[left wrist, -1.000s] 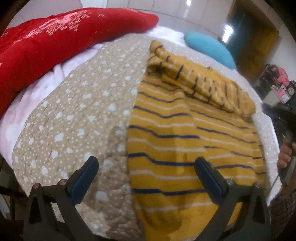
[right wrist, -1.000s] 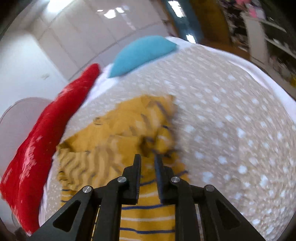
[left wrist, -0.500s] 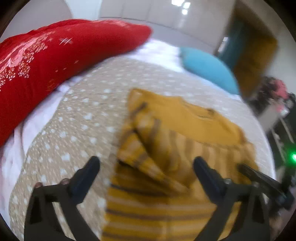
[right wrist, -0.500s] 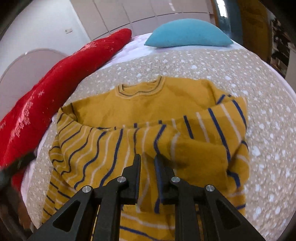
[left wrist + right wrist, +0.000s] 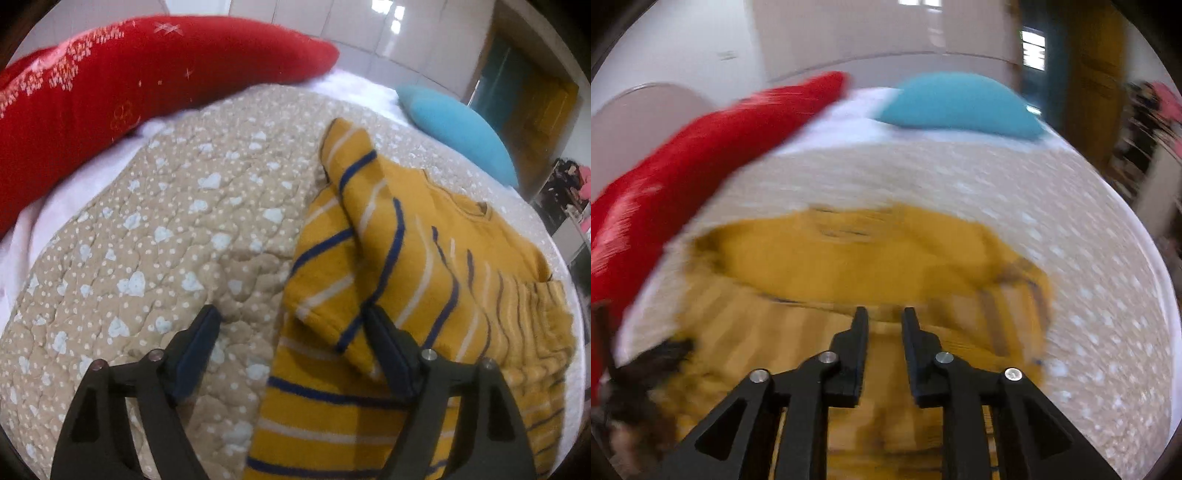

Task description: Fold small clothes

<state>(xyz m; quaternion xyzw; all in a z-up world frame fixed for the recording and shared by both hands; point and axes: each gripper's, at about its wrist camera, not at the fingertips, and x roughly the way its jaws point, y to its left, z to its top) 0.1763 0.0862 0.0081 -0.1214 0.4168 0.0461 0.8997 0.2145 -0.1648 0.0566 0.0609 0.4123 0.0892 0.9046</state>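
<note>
A small mustard-yellow sweater [image 5: 406, 280] with blue and white stripes lies on a beige spotted quilt [image 5: 166, 236]. Both sleeves are folded across its body. In the left wrist view my left gripper [image 5: 291, 321] is open and empty, hovering over the sweater's left edge near the folded sleeve cuff. In the blurred right wrist view the sweater [image 5: 849, 266] lies ahead with its collar facing away. My right gripper [image 5: 884, 317] stands above the sweater's lower half with a narrow gap between its fingers and nothing in them.
A long red cushion [image 5: 122, 77] lies along the left of the bed, and it shows in the right wrist view [image 5: 683, 158] too. A blue pillow [image 5: 458, 133] sits at the head [image 5: 956, 107]. White sheet borders the quilt. A doorway and cluttered shelves are at far right.
My left gripper has narrowed somewhat and moved down closer over the sweater's left edge. My right gripper has opened slightly and is moving fast over the sweater; its view is now blurred.
</note>
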